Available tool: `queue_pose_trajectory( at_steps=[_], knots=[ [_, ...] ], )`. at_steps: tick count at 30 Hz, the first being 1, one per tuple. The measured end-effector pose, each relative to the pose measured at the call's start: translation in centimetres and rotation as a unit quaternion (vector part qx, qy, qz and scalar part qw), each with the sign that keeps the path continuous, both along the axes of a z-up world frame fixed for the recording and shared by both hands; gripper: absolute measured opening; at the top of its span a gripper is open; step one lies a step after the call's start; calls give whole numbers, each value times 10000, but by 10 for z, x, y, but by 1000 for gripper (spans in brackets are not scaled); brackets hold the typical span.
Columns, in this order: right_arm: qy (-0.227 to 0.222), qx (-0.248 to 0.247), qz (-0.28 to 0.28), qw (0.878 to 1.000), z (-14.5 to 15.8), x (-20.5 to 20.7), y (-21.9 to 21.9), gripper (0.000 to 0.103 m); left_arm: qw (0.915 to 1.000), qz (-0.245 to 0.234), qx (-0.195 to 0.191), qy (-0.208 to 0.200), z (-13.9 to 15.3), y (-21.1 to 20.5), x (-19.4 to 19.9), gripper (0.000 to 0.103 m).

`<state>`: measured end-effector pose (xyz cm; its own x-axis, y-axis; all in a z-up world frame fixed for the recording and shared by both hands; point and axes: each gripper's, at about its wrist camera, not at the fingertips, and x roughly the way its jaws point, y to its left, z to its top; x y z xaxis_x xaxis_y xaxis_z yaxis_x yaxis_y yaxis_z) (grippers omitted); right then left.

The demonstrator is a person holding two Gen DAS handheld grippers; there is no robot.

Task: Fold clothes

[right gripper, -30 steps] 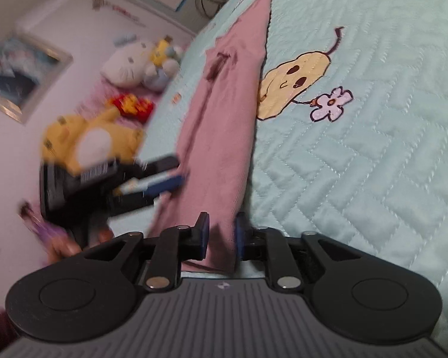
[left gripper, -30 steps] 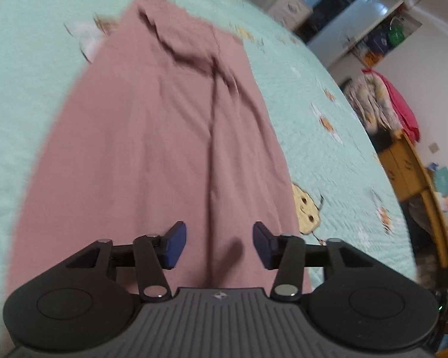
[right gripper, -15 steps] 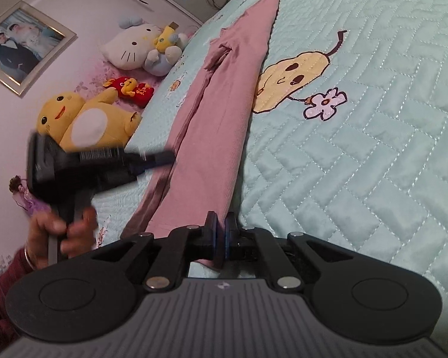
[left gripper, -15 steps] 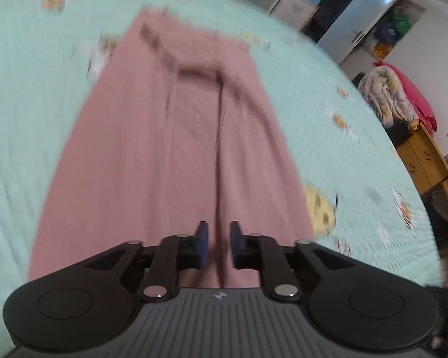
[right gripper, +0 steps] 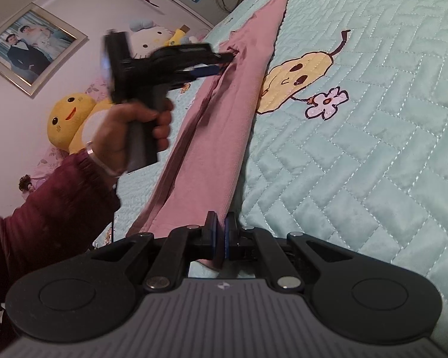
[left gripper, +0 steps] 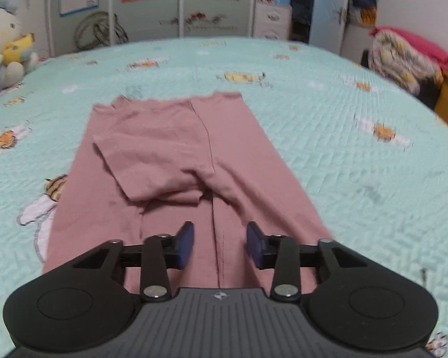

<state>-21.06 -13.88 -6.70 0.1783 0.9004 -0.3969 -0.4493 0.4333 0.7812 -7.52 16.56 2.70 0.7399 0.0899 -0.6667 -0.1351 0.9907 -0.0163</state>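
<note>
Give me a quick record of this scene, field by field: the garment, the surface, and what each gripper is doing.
garment: pink trousers, spread lengthwise, one part folded back on top
surface: mint quilted bedspread
left gripper: jaws apart above the trousers, nothing between the pads; they have just been closing a little
right gripper: shut on the trousers' near edge
left hand: gripping the handle

My matt black plastic left gripper (left gripper: 219,246) hangs over soft, dusty-pink knit cloth trousers (left gripper: 176,161), smooth but creased, on a mint-green quilted bedspread (left gripper: 358,179) with stitched, faintly plush fabric.
</note>
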Motion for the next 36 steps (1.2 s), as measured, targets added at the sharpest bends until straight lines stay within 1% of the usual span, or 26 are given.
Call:
queue_pose_trajectory(
  at_steps=[2,4,6,7,9,10,12,13,14,16,17,18,19,20,21,22,23,24,25,26,27,31,33,34,35,36],
  knots=[
    [-26,45,25,10000,0,2,-2,1,9997,-155,205,-40,-4,0,-1,27],
    [-58,91,51,9999,1,5,-3,1,9979,-345,534,-98,-5,-6,-2,27],
    [-91,124,66,9999,3,6,-6,1,9977,-377,540,-130,-5,-6,-3,5],
    [-106,139,69,9998,3,6,-6,1,9988,-269,368,-164,-5,-1,-4,5],
    [-135,168,75,9997,4,6,-8,1,9995,85,-155,-259,-4,12,-7,5],
    [-152,174,75,9997,4,8,-8,1,9976,287,-543,-314,-5,21,-9,5],
    [-177,197,78,9996,6,10,-9,1,9871,675,-1409,-362,-12,40,-12,5],
    [-183,212,79,9996,6,11,-10,1,9786,861,-1829,-376,-17,49,-13,5],
    [-187,218,80,9996,7,12,-9,1,9689,1036,-2216,-381,-22,57,-14,5],
    [-201,230,82,9995,8,14,-9,1,9460,1361,-2913,-420,-29,70,-16,5],
    [-207,237,83,9995,9,14,-9,1,9363,1479,-3155,-438,-32,75,-17,5],
    [-213,244,84,9994,9,14,-9,1,9302,1554,-3296,-450,-33,77,-17,5],
    [-220,251,85,9994,9,14,-9,1,9273,1589,-3359,-465,-33,77,-18,5],
    [-223,263,85,9994,9,14,-9,1,9286,1546,-3336,-504,-30,75,-18,5],
    [-226,276,87,9993,9,14,-10,1,9349,1423,-3204,-559,-25,71,-19,5],
    [-230,288,92,9993,9,15,-11,1,9455,1302,-2922,-611,-18,64,-19,5],
    [-233,300,94,9992,9,15,-11,1,9578,1190,-2530,-665,-10,55,-19,8],
    [-237,312,96,9992,8,16,-12,1,9672,1074,-2191,-707,-3,46,-17,18],
    [-240,324,98,9991,7,16,-13,1,9742,958,-1904,-738,2,38,-15,23],
    [-241,334,102,9991,7,17,-14,1,9803,842,-1614,-768,6,30,-12,35],
    [-241,343,106,9991,6,17,-15,1,9844,733,-1394,-789,9,23,-9,40],
    [-251,357,101,9990,7,18,-16,1,9935,424,-823,-669,8,9,12,42],
    [-256,364,101,9990,7,19,-16,1,9953,430,-720,-480,2,7,23,42],
    [-258,366,103,9989,7,19,-16,1,9950,476,-771,-420,-2,10,26,41],
    [-261,368,104,9989,8,18,-16,1,9938,533,-880,-411,-4,14,27,34],
    [-263,370,105,9989,8,18,-16,1,9923,596,-1002,-418,-6,19,27,8]
  ],
)
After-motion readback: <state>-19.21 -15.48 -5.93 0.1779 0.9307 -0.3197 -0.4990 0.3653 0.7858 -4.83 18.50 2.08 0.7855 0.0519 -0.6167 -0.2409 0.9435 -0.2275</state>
